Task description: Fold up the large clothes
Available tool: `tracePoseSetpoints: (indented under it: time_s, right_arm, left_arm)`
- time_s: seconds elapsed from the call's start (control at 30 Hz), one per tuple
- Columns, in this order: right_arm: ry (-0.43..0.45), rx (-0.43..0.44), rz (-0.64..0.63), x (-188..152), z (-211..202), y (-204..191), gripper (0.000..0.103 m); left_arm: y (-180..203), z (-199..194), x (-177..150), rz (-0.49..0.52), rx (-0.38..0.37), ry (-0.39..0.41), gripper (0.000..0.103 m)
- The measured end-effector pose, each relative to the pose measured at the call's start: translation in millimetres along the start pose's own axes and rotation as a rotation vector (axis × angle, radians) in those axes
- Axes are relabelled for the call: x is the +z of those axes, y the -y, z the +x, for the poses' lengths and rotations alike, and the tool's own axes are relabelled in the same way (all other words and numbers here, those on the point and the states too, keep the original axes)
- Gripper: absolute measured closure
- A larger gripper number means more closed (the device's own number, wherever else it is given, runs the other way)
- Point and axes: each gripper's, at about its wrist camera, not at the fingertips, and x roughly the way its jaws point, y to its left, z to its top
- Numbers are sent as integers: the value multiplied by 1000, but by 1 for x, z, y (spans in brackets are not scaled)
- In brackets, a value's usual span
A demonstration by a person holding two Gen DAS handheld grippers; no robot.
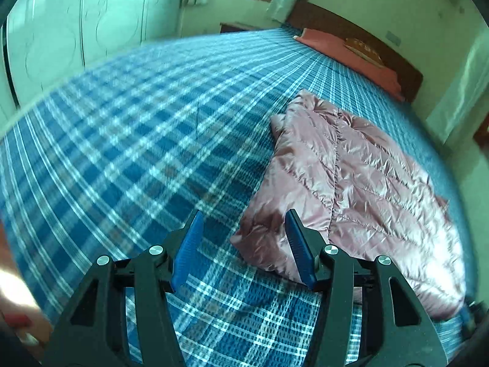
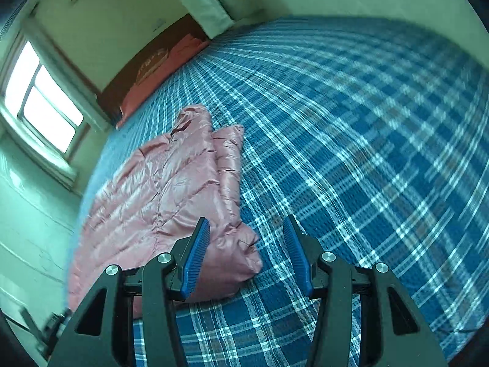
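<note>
- Left gripper (image 1: 244,218): jaws spread wide, holding nothing, above the bed, its right blue pad (image 1: 299,255) over the near sleeve cuff of the pink puffer jacket (image 1: 360,189).
- Right gripper (image 2: 246,224): jaws wide apart, empty, left pad (image 2: 195,261) over the jacket's (image 2: 159,198) near cuff.
- Jacket lies flat on the blue plaid bedspread (image 1: 137,140) near one side edge, sleeve folded alongside the body.
- Red pillow (image 1: 345,53) at the headboard (image 1: 363,33), well apart from the jacket.
- Window (image 2: 42,98) beyond.

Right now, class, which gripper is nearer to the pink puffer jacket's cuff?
Hard to say; roughly level. The left gripper has the pink puffer jacket lying ahead to its right; the right gripper has it ahead to its left, jaws open.
</note>
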Motion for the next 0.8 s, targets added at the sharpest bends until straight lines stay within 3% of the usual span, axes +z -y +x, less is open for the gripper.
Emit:
tracePoseSetpoints:
  time_s: [0.17,0.27,0.47,0.67,0.8]
  right_arm:
    - [37,-41,-173,2,-8,-51,52]
    - [21,-18,-272,-3,3,-86,52]
    - [-94,-3,-455,-18,52,-156,52]
    - [-107,5,-556,-29,86,-207,52]
    - [-172,-57,-611,-45,127,-205,52]
  left_arm:
    - [26,-29,8,99,36,120,48]
    - [47,-35,12,146,-4,141,48]
    - [114,9,9,263,-63,27,48]
    - [165,57,1,332,-33,-25,48]
    - [178,88,-11,416,25,-71,48]
